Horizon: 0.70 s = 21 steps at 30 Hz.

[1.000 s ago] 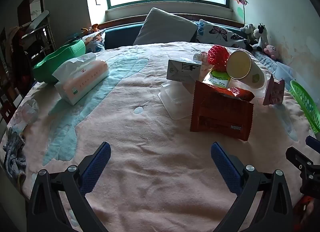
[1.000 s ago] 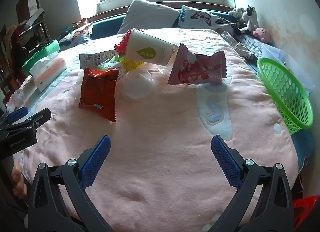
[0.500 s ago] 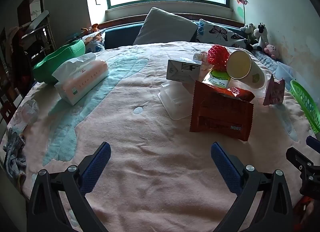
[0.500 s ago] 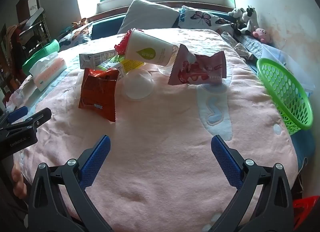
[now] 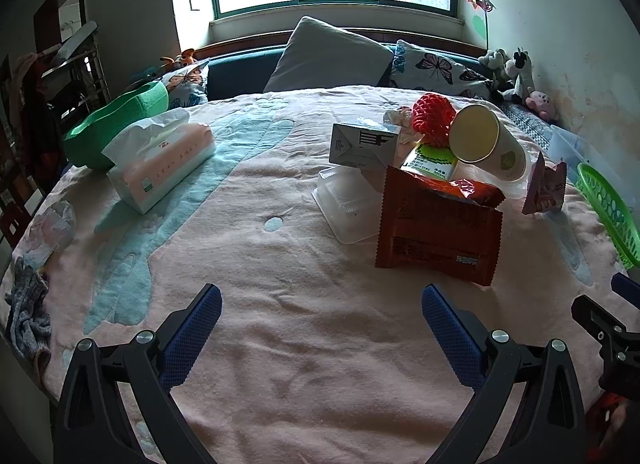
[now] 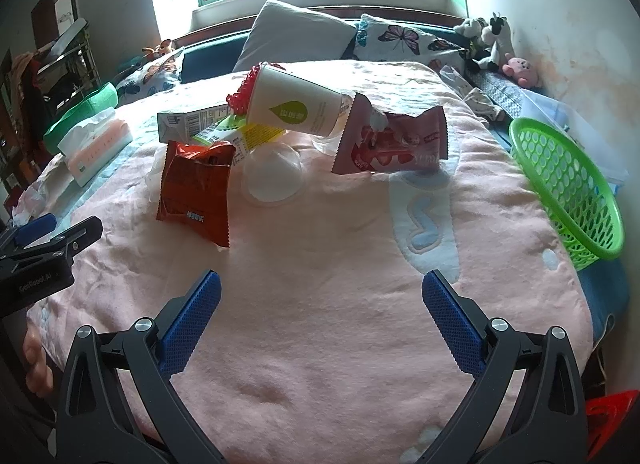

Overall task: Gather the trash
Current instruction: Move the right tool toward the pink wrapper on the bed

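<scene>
A trash pile lies on the pink blanket: a red snack bag [image 5: 438, 230] [image 6: 196, 192], a paper cup [image 5: 486, 146] [image 6: 298, 104] on its side, a pink wrapper [image 6: 390, 142] [image 5: 546, 186], a grey carton [image 5: 362, 148] [image 6: 192, 124], a clear plastic lid [image 6: 274, 178], a clear tray [image 5: 346, 204] and red foam netting [image 5: 434, 118]. A green basket [image 6: 568, 188] [image 5: 608, 212] sits at the bed's right edge. My left gripper [image 5: 320, 328] and right gripper [image 6: 320, 322] are both open and empty, short of the pile.
A tissue pack [image 5: 160, 160] and a green bowl-shaped item [image 5: 116, 124] lie at the left. Pillows [image 5: 328, 58] and plush toys [image 5: 516, 72] line the headboard. A grey cloth [image 5: 26, 312] hangs at the left edge. Open blanket lies near both grippers.
</scene>
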### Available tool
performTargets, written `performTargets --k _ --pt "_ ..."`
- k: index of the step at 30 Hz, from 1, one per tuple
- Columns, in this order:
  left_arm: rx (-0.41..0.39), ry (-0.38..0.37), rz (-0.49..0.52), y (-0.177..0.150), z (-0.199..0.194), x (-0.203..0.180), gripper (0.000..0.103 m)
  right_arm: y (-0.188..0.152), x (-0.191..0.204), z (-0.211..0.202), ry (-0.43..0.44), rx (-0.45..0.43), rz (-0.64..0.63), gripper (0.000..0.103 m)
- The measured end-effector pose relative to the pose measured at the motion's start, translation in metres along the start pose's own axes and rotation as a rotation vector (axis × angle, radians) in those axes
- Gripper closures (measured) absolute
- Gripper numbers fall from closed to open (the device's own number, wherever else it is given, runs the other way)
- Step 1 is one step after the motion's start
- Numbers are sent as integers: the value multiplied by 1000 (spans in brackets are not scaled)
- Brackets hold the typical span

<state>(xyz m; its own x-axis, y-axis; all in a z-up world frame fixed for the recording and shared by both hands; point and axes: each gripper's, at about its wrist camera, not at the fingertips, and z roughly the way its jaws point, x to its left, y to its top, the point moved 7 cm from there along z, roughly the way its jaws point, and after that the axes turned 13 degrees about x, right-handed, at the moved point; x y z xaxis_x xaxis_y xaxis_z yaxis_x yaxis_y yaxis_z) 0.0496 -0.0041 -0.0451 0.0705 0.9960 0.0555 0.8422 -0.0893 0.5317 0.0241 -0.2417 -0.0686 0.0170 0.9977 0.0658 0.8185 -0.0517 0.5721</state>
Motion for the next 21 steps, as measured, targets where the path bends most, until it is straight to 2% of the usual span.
performTargets --k 12,21 --pt "12 -26 0 -1 2 -4 6 0 -4 -3 -3 -7 3 4" --pt "10 -17 -4 0 1 -2 6 1 -6 -4 -1 -8 6 4"
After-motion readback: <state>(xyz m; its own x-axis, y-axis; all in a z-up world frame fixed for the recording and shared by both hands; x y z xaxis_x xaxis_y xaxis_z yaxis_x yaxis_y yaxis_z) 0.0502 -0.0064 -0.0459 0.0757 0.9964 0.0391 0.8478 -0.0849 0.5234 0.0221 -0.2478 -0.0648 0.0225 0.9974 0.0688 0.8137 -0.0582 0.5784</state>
